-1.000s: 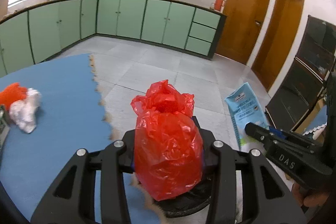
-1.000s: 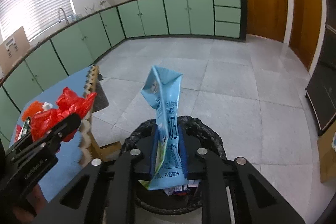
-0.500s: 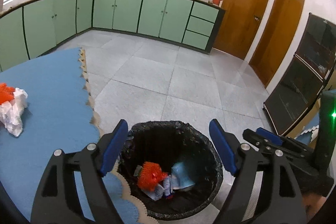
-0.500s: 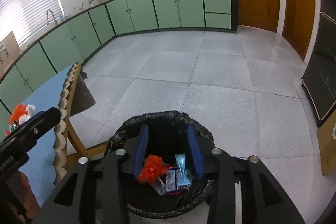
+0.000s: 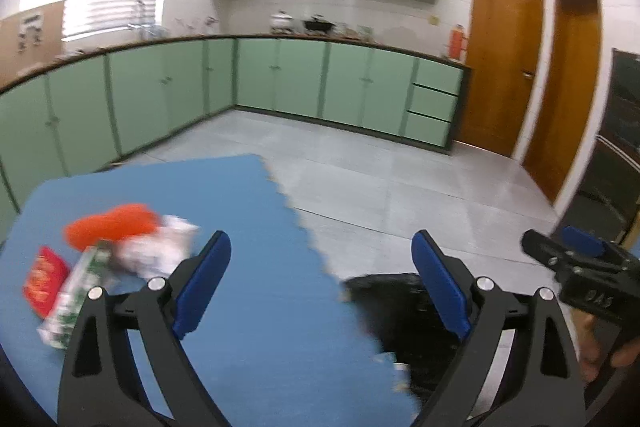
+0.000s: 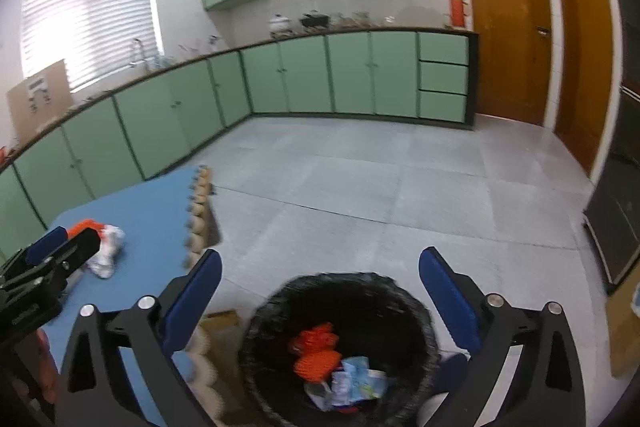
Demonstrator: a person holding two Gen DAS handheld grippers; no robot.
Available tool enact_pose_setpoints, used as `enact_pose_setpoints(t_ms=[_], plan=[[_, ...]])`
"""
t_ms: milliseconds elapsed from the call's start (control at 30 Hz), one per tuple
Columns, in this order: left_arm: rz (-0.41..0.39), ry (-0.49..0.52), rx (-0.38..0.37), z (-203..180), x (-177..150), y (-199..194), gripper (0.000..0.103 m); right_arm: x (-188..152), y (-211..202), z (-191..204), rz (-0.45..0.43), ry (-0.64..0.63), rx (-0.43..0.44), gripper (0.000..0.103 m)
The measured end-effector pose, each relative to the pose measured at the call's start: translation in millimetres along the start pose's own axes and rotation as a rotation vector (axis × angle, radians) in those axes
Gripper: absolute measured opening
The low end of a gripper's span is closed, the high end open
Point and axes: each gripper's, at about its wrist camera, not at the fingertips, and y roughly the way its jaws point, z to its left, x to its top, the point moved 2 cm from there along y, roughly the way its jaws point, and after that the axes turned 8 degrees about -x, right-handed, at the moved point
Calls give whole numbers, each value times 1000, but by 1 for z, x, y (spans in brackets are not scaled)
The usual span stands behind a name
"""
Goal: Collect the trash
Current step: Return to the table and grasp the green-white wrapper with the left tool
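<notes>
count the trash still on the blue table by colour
orange: 1, the mesh ball
white: 1, the crumpled wad
red: 1, the flat packet
green and white: 1, the wrapper
total: 4, though the view is blurred and more may be hidden; both tongs, left and right, are open and hold nothing

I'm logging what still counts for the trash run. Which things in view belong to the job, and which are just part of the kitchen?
Job:
trash bin
orange bag in the bin
blue carton in the bin
trash pile on the blue table

Not job:
red thermos
pots
cardboard box
</notes>
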Motion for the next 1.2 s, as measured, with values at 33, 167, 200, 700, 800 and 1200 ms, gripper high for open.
enact_pose_setpoints(t_ms=[33, 167, 200, 700, 800, 1200], plan=[[-6, -2, 22, 9, 1, -5, 89, 1, -1, 10, -8, -6, 22, 97], [-20, -5, 134, 49, 0, -25, 89, -1, -3, 51, -29, -37, 84, 97], [-19, -6, 158, 59, -1, -29, 89, -3, -3, 63, -33, -49, 101, 97], [39, -85, 367, 173, -28, -66, 89, -26, 2, 181, -43, -149, 242, 97], [63, -96, 363, 180, -35, -58, 89, -27, 4, 188, -37, -151, 245, 97], [212, -147, 366, 199, -56, -23, 77, -35, 18, 206, -2, -169, 251, 97]])
